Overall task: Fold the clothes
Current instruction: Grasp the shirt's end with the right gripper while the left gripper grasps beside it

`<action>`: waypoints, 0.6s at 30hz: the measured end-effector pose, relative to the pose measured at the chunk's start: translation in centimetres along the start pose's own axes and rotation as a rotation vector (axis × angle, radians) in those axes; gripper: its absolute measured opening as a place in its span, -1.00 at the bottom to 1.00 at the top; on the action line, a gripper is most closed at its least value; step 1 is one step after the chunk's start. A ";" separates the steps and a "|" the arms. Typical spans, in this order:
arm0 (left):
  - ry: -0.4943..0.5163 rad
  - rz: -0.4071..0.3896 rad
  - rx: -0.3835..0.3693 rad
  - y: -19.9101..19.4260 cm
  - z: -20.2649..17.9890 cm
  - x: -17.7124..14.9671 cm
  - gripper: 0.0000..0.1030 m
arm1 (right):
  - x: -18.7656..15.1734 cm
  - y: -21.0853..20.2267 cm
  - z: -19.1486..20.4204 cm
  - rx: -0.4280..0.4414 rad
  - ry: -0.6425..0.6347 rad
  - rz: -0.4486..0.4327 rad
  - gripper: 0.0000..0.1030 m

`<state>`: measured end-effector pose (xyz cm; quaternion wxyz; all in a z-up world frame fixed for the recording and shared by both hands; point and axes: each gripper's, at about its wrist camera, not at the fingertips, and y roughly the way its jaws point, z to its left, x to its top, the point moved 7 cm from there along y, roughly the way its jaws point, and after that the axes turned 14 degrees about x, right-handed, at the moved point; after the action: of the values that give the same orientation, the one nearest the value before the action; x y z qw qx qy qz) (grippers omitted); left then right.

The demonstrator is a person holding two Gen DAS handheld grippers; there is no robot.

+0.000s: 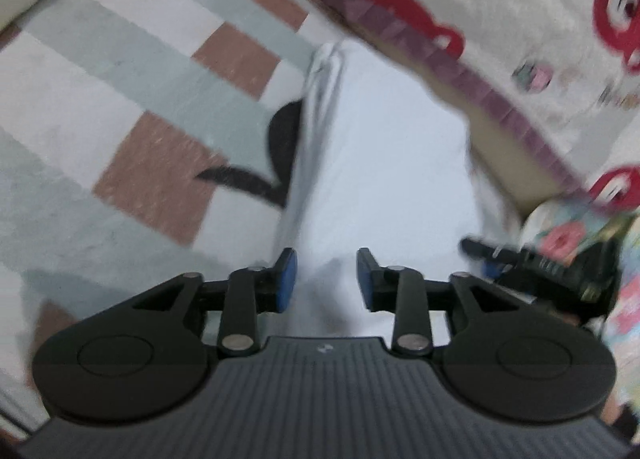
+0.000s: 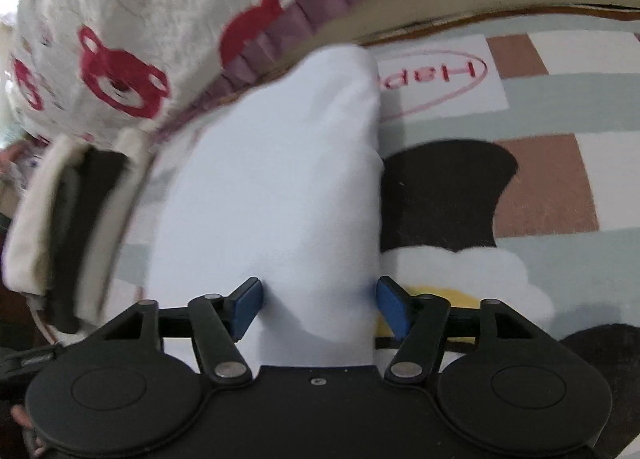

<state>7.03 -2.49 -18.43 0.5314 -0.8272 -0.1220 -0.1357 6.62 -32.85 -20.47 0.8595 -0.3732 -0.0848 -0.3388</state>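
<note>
Your left claw (image 1: 326,279) stands with its blue pads (image 1: 289,275) apart, and the white cloth (image 1: 384,163) runs up between them without either pad pressing it. The cloth lies on the rug (image 1: 120,99), stretching away from the claw in a long pale band. A bunched fold runs along its left edge, over a black shape printed on the rug. To the right of your left claw, the right claw (image 1: 492,255) shows at the cloth's right edge, blurred, so its grip cannot be read from that view.

From the right wrist view, your right claw (image 2: 320,305) is also spread wide, its pads (image 2: 394,309) set on either side of the cloth (image 2: 280,187). The right pad sits just at the cloth's edge; the left one stands a little clear of it. Nothing is clamped. The cloth rises ahead of the claw as a broad white tongue, its far end rounded and close to the bear blanket (image 2: 120,39).

That blanket, white with red bears and a purple frill, hangs along the far side of the cloth. The rug (image 2: 560,187) beyond the right pad shows pink, grey and white blocks, a large black patch, a white cloud and a pink oval with lettering. Both views are blurred.
</note>
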 end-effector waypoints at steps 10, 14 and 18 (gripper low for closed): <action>-0.088 0.010 -0.084 2.2 0.6 -1.5 -0.27 | 0.2 0.1 4.9 0.037 -0.217 -0.052 -0.31; 0.009 -0.051 -0.077 1.7 -1.1 -1.6 -0.71 | 0.5 -1.0 8.3 -0.051 -0.416 -0.082 -0.36; 0.145 -0.107 -0.044 0.7 -4.4 -1.9 -0.70 | 0.7 -0.5 9.2 -0.220 -0.608 -0.049 -0.37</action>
<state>5.13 -6.92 -17.96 0.5124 -0.8191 -0.1242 -0.2261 7.76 -27.06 -13.42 0.7411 -0.5456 -0.3094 -0.2396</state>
